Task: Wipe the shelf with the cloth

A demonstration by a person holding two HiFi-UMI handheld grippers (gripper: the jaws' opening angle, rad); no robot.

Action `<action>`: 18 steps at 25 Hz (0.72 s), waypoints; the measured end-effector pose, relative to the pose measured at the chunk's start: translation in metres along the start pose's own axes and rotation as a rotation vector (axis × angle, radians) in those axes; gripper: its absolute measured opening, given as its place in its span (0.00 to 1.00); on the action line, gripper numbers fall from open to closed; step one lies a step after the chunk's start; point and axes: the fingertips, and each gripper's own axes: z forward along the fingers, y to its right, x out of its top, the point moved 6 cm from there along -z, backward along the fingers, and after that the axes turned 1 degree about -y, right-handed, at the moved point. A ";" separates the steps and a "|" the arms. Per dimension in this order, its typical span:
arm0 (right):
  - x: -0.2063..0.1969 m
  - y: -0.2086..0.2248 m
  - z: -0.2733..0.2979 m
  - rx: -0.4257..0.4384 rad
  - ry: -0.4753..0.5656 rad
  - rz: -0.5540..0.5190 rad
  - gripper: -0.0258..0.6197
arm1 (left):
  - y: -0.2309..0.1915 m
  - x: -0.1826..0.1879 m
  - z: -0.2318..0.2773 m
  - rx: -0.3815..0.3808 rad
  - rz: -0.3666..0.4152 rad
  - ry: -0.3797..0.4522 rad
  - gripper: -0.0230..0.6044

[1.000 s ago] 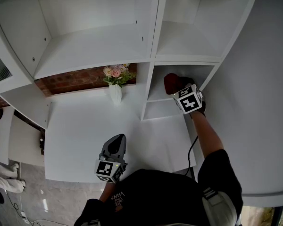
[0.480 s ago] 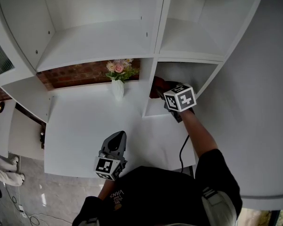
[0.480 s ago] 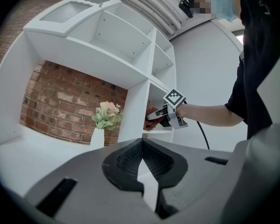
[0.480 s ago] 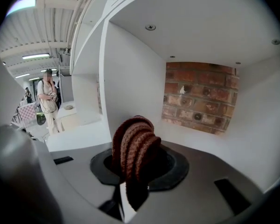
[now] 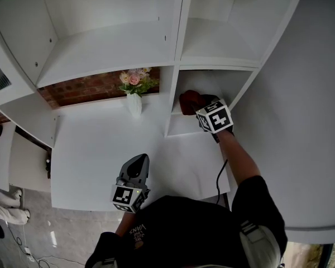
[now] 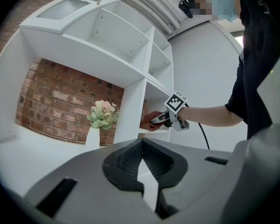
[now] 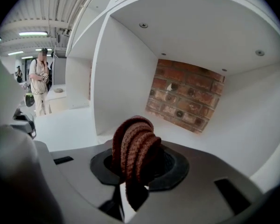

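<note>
A tall white shelving unit (image 5: 173, 49) fills the upper part of the head view, standing on a broad white worktop (image 5: 100, 155) with a red brick wall (image 5: 84, 91) showing behind its open lower bays. The person's right arm reaches into the low right compartment, whose shelf (image 5: 184, 124) sits just above the worktop. There the right tongs (image 5: 196, 106) are clamped on a bunched dark red cloth (image 5: 188, 101), held near the compartment's left wall; from above, the marker cube hides where cloth meets the shelf. The right gripper view shows the knitted cloth (image 7: 133, 146) folded in thick ridges between the tongs (image 7: 133, 171), with brick at the back of the compartment and a person (image 7: 39, 83) standing far off to the left, which no other view shows. Just left of the divider stands a white vase (image 5: 134, 104) of pale pink flowers (image 5: 133, 80), close beside the compartment yet outside it. The left tongs (image 5: 135, 169) hover low over the worktop's near edge, well apart from the shelf. Their own view shows them (image 6: 144, 171) drawn together with nothing between, and the cloth (image 6: 149, 122) at the shelf's front.
</note>
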 end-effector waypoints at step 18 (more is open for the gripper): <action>-0.058 0.076 -0.056 -0.385 -0.184 -0.189 0.19 | 0.019 -0.008 0.018 -0.060 -0.019 -0.019 0.05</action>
